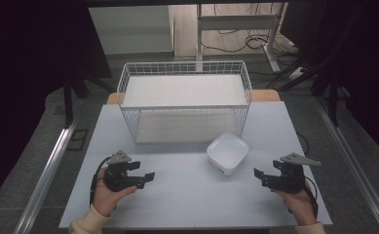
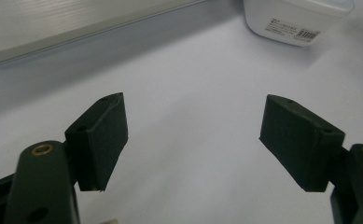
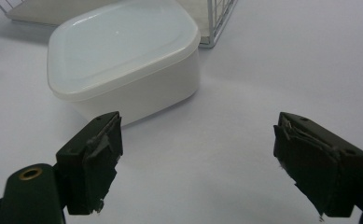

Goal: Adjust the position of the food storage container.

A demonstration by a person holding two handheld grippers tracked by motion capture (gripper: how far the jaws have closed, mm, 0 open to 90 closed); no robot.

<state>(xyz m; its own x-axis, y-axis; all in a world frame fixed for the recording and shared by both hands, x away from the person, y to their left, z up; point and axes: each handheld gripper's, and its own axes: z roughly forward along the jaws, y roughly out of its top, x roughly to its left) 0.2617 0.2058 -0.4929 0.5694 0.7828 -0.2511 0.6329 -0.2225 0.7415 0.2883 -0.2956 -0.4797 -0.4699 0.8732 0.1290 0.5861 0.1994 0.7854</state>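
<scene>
**Both grippers standing open over the table, white container lying between them**

The left gripper [image 1: 147,176] is resting low over the near left part of the table [image 1: 187,195], held in the person's left hand [image 1: 108,195], and its jaws are standing wide apart with nothing between them. In the left gripper view the same gripper [image 2: 193,135] is looking across bare white tabletop, its two black pads [image 2: 102,140] well apart.

The right gripper [image 1: 258,176] is sitting at the near right, held in the person's right hand [image 1: 299,202], its jaws pointing inward toward the middle of the table. They too are gaping open and holding nothing; in the right gripper view the gripper [image 3: 198,158] is showing worn, frayed pads [image 3: 95,158] on either side of empty table.

The white container [image 1: 227,153], a lidded square box with rounded corners, is sitting on the table between the two grippers, nearer the right one and apart from both. In the right gripper view the container [image 3: 123,60] is lying just ahead of the open jaws, toward their left side; in the left gripper view its labelled side [image 2: 293,18] is showing at the far upper right.

Just behind the container, a white wire basket [image 1: 184,100] is standing at the back of the table, its near right corner close to the box.
</scene>
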